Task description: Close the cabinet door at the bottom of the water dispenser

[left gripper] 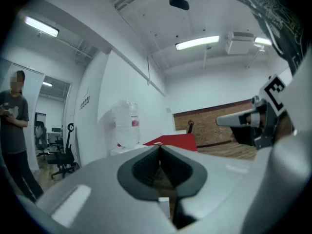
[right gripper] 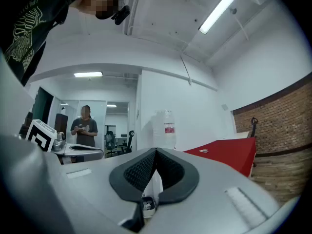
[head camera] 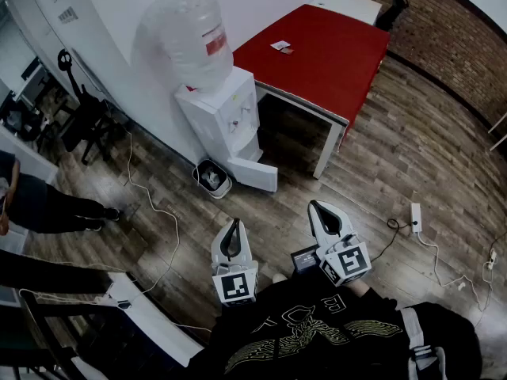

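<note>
The white water dispenser (head camera: 226, 117) stands against the wall with a clear bottle (head camera: 190, 38) on top. Its bottom cabinet door (head camera: 255, 174) hangs open, swung out over the wood floor. Both grippers are held level, well short of the dispenser and pointing toward it. The left gripper (head camera: 233, 224) is shut with nothing in it, its pads meeting at the tip (left gripper: 159, 147). The right gripper (head camera: 315, 206) is also shut and empty (right gripper: 156, 152). The bottle (left gripper: 126, 123) shows far ahead in the left gripper view and the bottle (right gripper: 165, 128) in the right gripper view.
A red table (head camera: 317, 54) stands right of the dispenser. A small waste bin (head camera: 212, 176) sits at the dispenser's foot on the left. Cables and a power strip (head camera: 415, 216) lie on the floor. Office chairs (head camera: 79, 109) and a standing person (head camera: 40, 204) are at the left.
</note>
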`<state>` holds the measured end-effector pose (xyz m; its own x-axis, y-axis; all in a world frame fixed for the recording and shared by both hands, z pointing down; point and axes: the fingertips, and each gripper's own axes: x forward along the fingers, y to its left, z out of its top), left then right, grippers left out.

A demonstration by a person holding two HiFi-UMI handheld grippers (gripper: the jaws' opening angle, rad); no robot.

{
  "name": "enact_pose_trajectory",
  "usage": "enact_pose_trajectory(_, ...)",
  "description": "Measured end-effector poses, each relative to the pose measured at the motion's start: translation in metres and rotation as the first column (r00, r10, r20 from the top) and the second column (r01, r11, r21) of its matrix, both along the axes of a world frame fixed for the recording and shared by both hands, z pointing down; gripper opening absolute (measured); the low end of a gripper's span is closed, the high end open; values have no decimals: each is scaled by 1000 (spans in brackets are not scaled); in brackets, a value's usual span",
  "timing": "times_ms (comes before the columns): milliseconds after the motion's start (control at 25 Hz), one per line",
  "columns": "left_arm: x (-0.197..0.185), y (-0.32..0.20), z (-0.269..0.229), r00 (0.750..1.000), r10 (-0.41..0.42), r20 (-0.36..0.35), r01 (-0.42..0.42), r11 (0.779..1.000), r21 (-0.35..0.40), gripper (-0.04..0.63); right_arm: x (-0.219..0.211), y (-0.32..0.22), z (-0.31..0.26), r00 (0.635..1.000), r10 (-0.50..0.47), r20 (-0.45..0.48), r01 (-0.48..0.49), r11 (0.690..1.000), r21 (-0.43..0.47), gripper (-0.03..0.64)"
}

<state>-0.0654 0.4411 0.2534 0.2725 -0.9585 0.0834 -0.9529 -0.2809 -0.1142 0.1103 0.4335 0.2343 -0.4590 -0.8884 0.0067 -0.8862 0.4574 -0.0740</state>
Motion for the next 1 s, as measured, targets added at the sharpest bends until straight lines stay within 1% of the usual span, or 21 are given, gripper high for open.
enact_pose_trajectory(200,-3,-21,1,1000,8,-8,-8,1000,10,8,-9,-14,4,1000,-6,3,6,1000,-3,-8)
enact_pose_trajectory(280,-6,-31,3,1000,1,-22,0,1000,12,8,-11,-21,6,1000,-8,-6,8,1000,-8,-8)
enact_pose_trajectory(480,-13,-67,9,999,-19,-36,20,1000,24,8,-14,-57,16,999,7,-33,-7,1000,-9,-8)
enact_pose_trajectory(640,-17,-108,16,999,-30,-34,30,1000,3,8,-21,-106,22,999,1,-50,-2,1000,-6,-8)
enact_pose_trajectory(760,-18,-151,22,999,-35,-1,35,999,-27,8,-23,-153,20,997,-1,-75,1,1000,-2,-8)
enact_pose_trajectory(880,-20,-195,26,999,-39,26,41,998,-55,8,-23,-200,15,998,-15,-62,15,1000,-6,-8)
enact_pose_trajectory(1000,-22,-228,27,998,-48,36,51,996,-70,8,-26,-237,12,997,-40,-65,40,999,-2,-8)
